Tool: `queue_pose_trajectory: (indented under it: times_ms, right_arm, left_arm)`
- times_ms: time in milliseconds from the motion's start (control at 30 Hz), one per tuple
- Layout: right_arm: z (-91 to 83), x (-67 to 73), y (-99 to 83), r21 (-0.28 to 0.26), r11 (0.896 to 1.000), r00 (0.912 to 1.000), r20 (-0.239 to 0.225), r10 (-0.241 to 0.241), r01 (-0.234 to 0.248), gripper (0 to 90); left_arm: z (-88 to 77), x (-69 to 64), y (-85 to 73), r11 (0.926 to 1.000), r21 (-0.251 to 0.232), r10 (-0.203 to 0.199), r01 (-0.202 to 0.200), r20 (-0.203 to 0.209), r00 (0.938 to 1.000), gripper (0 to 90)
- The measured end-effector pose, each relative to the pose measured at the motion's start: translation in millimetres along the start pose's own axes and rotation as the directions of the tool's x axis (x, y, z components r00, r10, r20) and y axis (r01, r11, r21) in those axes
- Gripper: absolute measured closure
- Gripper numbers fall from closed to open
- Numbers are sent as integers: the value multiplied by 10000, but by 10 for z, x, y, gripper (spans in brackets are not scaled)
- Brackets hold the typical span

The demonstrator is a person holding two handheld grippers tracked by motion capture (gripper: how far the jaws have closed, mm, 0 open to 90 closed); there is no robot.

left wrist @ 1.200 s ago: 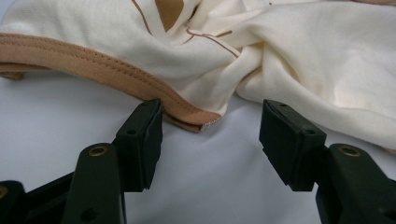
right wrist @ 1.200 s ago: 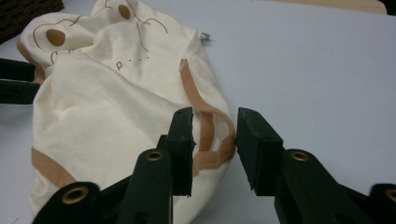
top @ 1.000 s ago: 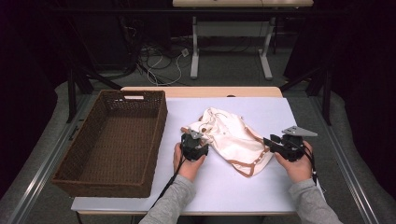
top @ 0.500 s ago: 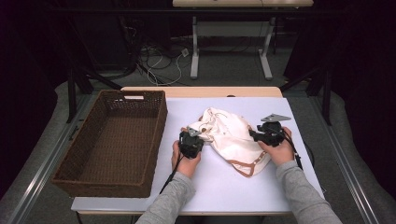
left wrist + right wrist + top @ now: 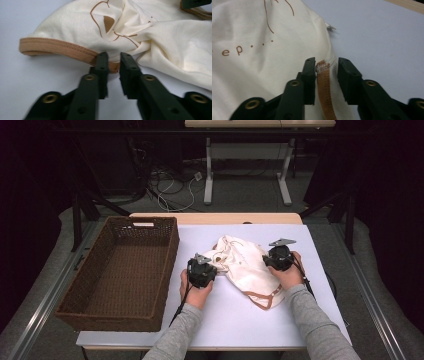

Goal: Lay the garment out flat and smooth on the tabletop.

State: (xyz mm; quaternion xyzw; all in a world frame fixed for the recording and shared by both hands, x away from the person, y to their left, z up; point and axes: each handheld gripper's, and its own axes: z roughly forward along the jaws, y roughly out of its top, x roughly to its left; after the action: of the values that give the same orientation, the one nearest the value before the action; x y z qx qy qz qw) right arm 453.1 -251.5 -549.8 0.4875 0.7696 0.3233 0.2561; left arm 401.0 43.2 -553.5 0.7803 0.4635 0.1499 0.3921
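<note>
Left claw [image 5: 113, 56]: jaws narrowly parted, just opening, tips at the brown-trimmed edge of the cream garment [image 5: 245, 265], a small gap between pads, cloth not clearly pinched. Right claw [image 5: 325, 62]: jaws apart, just closing, straddling a brown strap [image 5: 324, 85] at the garment's hem, left pad touching it. Garment crumpled mid-table [image 5: 240, 320], between both hands. Wicker basket [image 5: 165, 270] just left of the left claw.
</note>
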Motion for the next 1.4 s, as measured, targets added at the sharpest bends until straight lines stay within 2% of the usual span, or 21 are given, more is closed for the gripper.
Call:
queue_pose_trajectory:
  times_ms: [67, 167, 267, 433, 533, 633, 700, 733, 800, 900, 933, 1133, 1267, 1400]
  right_arm:
    - [2, -8, -4, 88, 10000, 10000, -43, 39, -39, 794]
    - [-10, -24, -1, 90, 9999, 9998, -147, 125, -124, 843]
    - [-26, -24, 4, 84, 9997, 9994, -225, 249, -247, 851]
    - [-51, -36, 5, 90, 9996, 9991, -304, 283, -281, 855]
    - [-65, -45, 5, 55, 9995, 9990, -338, 302, -301, 856]
    - [-72, -54, 0, 56, 9996, 9990, -348, 275, -273, 857]
    - [-82, -57, -2, 84, 9995, 9989, -348, 309, -306, 859]
    - [-88, -65, -4, 77, 9995, 9989, -350, 315, -313, 861]
    - [-100, -73, -1, 31, 9994, 9987, -361, 359, -358, 862]
    - [-148, -101, 6, -61, 9993, 9988, -326, 362, -364, 864]
    - [-170, -111, 9, -84, 9992, 9986, -345, 396, -399, 864]
    - [-307, -214, 16, -313, 9977, 9978, -310, 586, -596, 866]
    - [-379, -333, -6, -418, 9943, 9948, -328, 965, -978, 867]
    - [-431, -456, -39, -523, 9886, 9898, -283, 1399, -1413, 868]
  left_arm:
    - [27, -17, -5, 10000, -22, 54, -54, -48, 10000, 688]
    - [75, -36, -11, 9998, -49, 168, -169, -218, 9996, 561]
    - [131, -47, 2, 9997, 100, 240, -237, -346, 9991, 484]
    - [243, -106, 46, 9954, 410, 890, -862, -702, 9936, 419]
    - [287, -121, 58, 9948, 419, 958, -931, -678, 9931, 469]
    - [290, -137, 57, 9927, 335, 1175, -1159, -503, 9918, 606]
    - [286, -141, 55, 9934, 300, 1117, -1106, -376, 9930, 709]
    - [285, -135, 56, 9935, 307, 1104, -1094, -334, 9933, 790]
    - [277, -117, 67, 9952, 349, 923, -914, -246, 9954, 836]
    - [241, -76, 92, 9960, 523, 738, -730, -143, 9972, 855]
    - [217, -56, 105, 9964, 432, 744, -733, -234, 9970, 859]
    - [49, 76, 262, 9998, -158, 126, -132, -387, 9992, 861]
    - [-20, 177, 363, 9993, -355, -144, 122, -624, 9979, 861]
    - [-80, 277, 488, 9981, -597, -178, 121, -958, 9952, 861]
